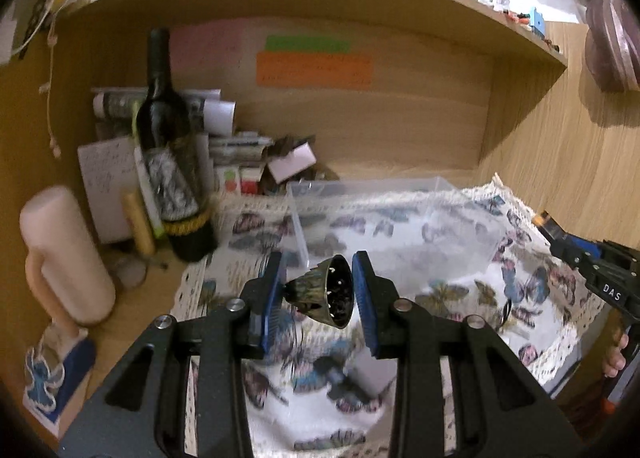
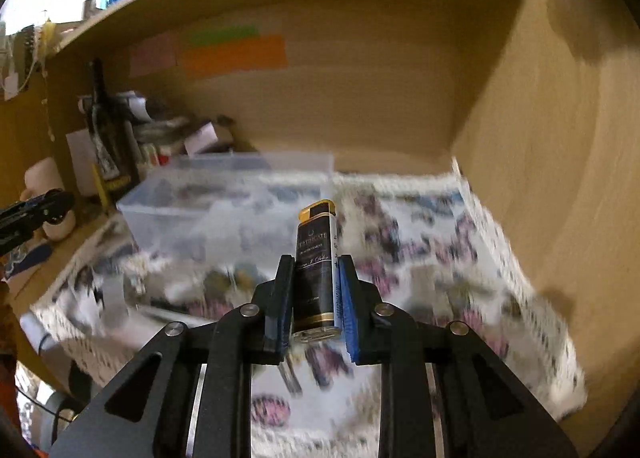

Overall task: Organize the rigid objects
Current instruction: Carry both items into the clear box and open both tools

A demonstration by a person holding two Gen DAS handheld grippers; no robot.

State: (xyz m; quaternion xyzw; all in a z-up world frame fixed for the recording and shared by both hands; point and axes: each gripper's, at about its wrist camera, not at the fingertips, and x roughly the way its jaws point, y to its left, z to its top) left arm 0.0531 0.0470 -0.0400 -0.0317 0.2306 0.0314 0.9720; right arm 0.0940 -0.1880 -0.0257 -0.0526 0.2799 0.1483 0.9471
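Observation:
My left gripper (image 1: 318,290) is shut on a small dark brass bell-shaped cup (image 1: 324,294), held on its side above the butterfly cloth (image 1: 460,290), just in front of the clear plastic box (image 1: 376,218). My right gripper (image 2: 314,290) is shut on a black perfume bottle with a gold cap (image 2: 316,266), held upright above the cloth (image 2: 420,258), to the right of the clear box (image 2: 224,202). The right gripper shows at the right edge of the left wrist view (image 1: 592,262). The left gripper shows at the left edge of the right wrist view (image 2: 36,210).
A dark wine bottle (image 1: 172,154) stands at the back left among papers and small boxes. A pale pink tumbler (image 1: 64,254) stands at the left. The wooden shelf wall (image 1: 552,162) closes the right side. Coloured sticky notes (image 1: 312,62) hang on the back panel.

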